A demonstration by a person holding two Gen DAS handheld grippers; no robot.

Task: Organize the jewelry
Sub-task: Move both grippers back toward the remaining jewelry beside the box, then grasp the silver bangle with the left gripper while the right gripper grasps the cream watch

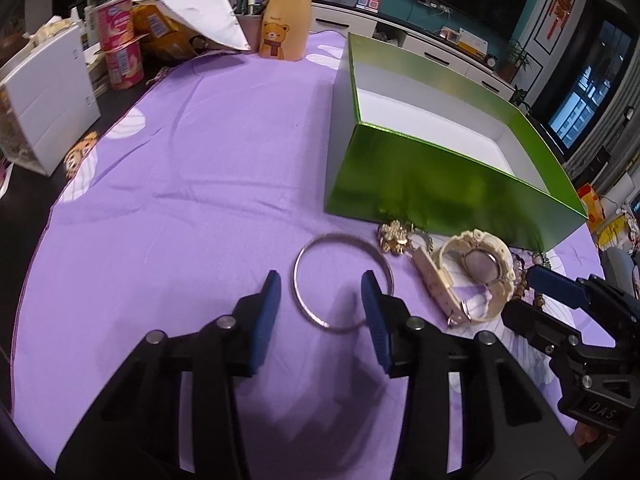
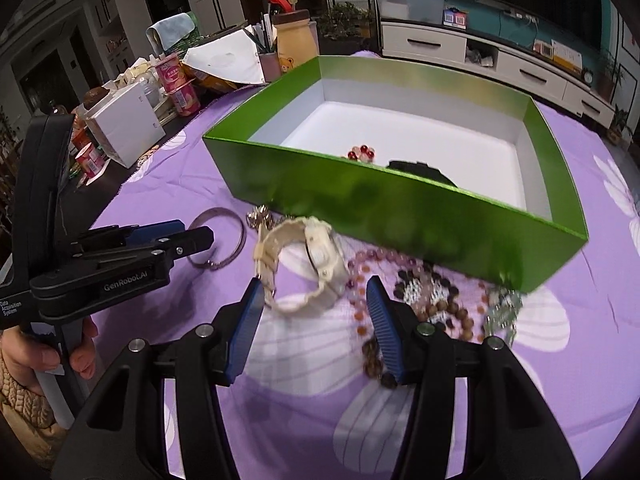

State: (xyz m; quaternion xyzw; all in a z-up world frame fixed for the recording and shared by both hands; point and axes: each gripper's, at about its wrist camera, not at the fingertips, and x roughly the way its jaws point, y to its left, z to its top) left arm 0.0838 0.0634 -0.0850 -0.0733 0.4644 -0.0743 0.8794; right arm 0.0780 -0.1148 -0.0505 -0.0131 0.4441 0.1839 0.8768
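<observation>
A silver bangle (image 1: 297, 276) lies flat on the purple cloth. My left gripper (image 1: 320, 284) hovers over it, open, one finger outside the ring's left side and the other over its right part; the pads do not press on it. A cream watch (image 2: 320, 248) lies on its side in front of the green box (image 2: 400, 200). My right gripper (image 2: 314, 284) stands open just before the watch, not clamping it. A gold brooch (image 1: 394, 236) sits by the box wall. Inside the box lie red beads (image 2: 362, 154) and a dark item (image 2: 420, 170).
Bead bracelets (image 2: 432, 304) are strewn on the cloth right of the watch. At the back left stand a bear-printed bottle (image 1: 284, 20), pink yogurt cups (image 1: 120, 40), a white box (image 1: 48, 100) and folded paper. A person's hand (image 2: 24, 356) holds the left gripper.
</observation>
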